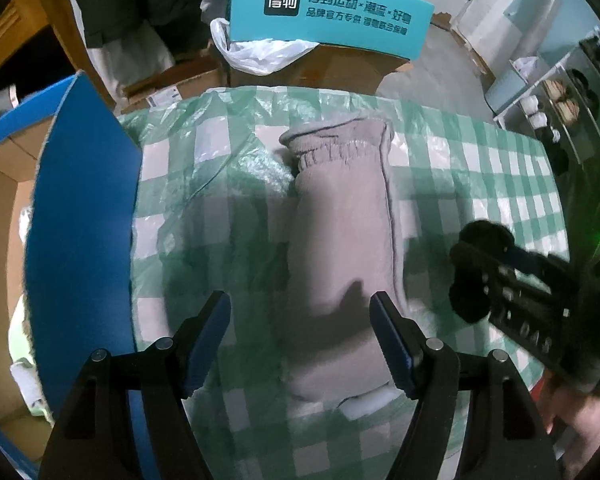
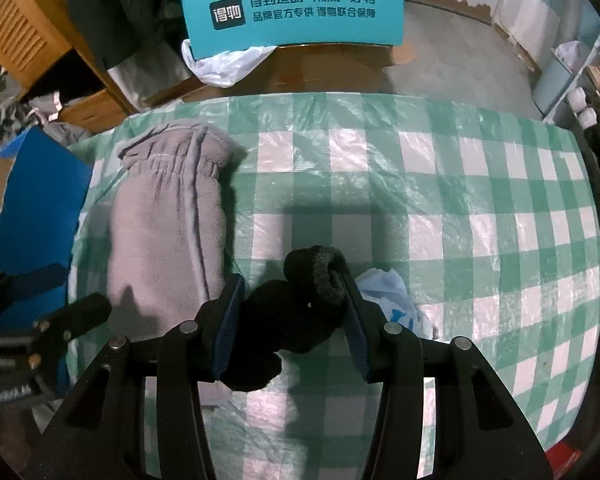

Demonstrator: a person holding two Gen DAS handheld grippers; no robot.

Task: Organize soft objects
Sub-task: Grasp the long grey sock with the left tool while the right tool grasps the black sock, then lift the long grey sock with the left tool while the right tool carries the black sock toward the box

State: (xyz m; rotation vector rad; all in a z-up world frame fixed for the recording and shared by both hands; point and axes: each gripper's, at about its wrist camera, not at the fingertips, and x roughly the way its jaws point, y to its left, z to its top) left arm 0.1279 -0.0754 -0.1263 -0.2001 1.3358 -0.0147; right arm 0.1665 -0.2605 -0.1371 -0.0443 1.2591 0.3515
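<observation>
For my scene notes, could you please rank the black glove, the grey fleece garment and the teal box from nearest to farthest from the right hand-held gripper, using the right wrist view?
1. Black glove: between the right hand-held gripper fingers.
2. Grey fleece garment: left, on the tablecloth.
3. Teal box: beyond the table's far edge.

Left wrist: low over desk [image 1: 480, 168], facing teal box [image 1: 332, 12].
Right wrist: likewise, further right.
Shared: grey fleece [image 1: 344, 216], desk, box.

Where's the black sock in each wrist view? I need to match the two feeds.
Left wrist: black sock at the right edge, at the tip of the right tongs.
Right wrist: sock low centre, clamped in the right tongs.
Shared landmark: folded grey fleece on the checked cloth.
</observation>
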